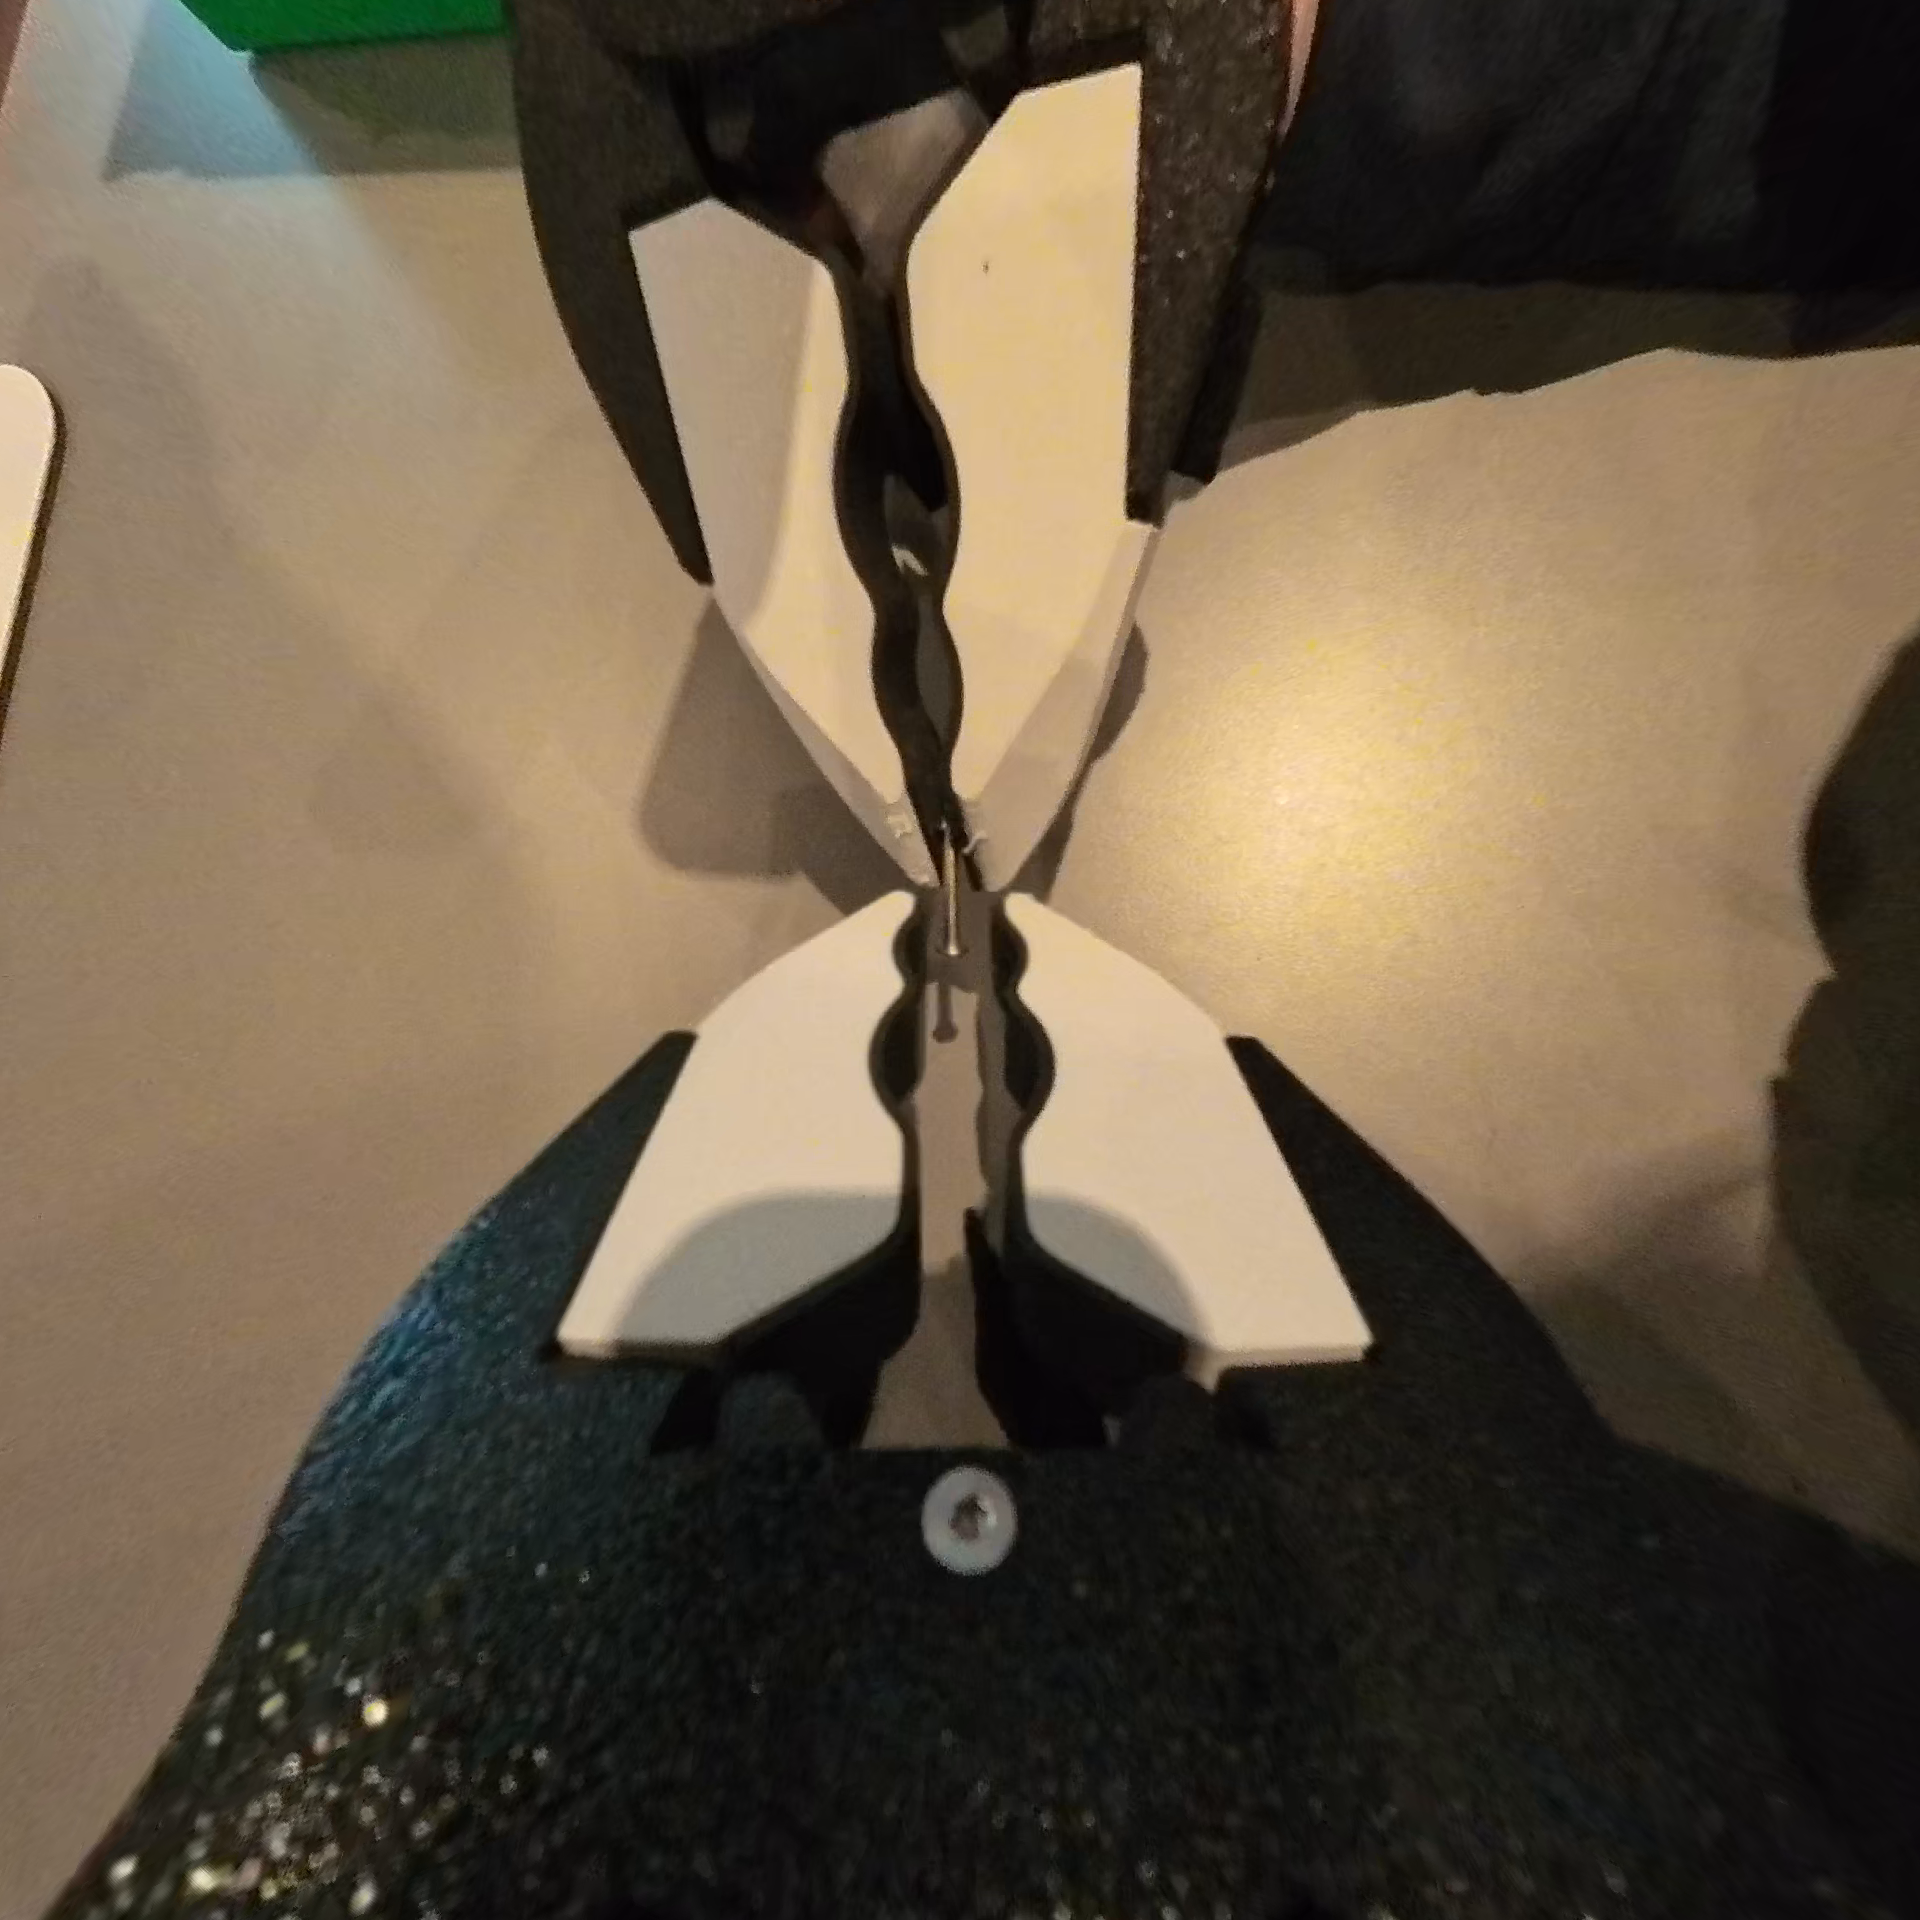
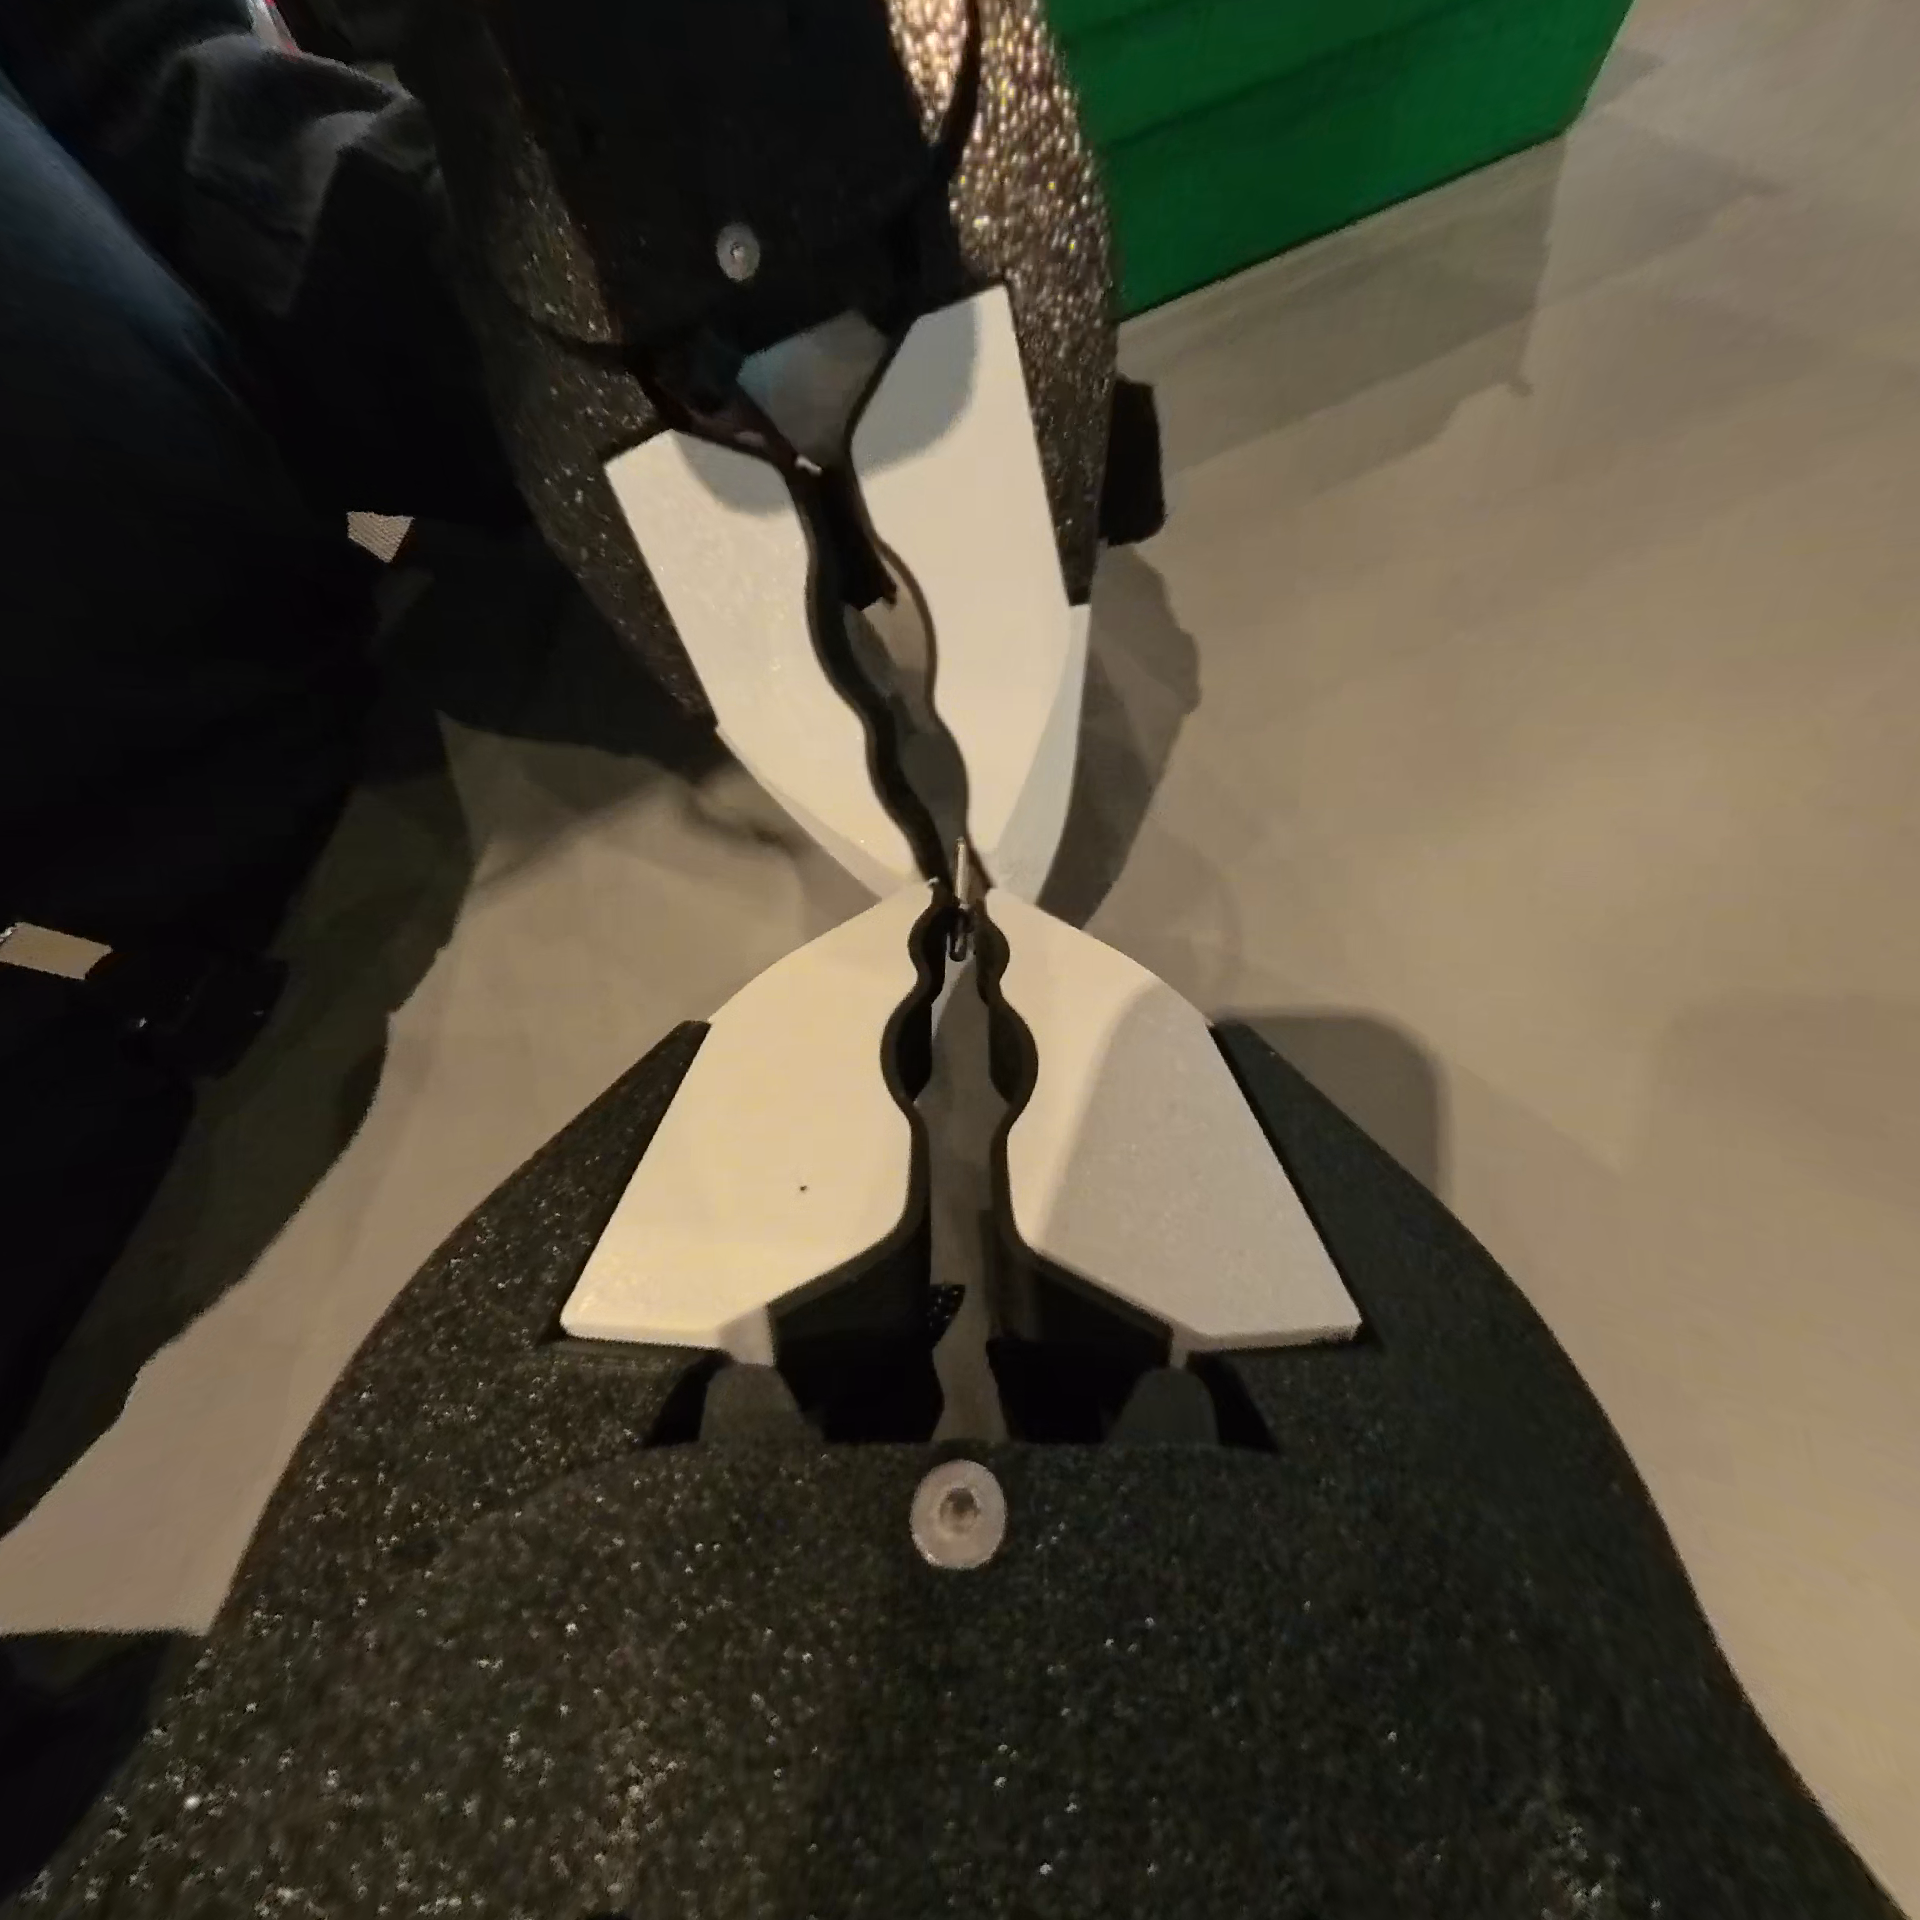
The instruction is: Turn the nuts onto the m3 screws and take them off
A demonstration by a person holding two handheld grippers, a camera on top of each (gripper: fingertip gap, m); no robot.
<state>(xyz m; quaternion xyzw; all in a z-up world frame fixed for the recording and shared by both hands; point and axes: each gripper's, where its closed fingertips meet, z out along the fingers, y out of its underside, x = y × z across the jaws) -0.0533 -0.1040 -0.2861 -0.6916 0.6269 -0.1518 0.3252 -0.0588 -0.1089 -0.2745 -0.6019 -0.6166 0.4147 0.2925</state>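
Screw, thin and silvery, spans the meeting point of the two claws above the beige counter, its long axis running 12 to 6 o'clock in both wrist views. The right claw is closed on a small dark part, probably the nut, at the screw's near end. The left claw looks slightly parted around the screw's head; whether it presses I cannot tell. Any turning should likely happen about that shared axis. At 12 o'clock sits a green box.

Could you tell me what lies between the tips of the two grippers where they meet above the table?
A thin metal screw bridges the tip of the left gripper and the right gripper, both wrist views show it; whether a nut is on it cannot be told.
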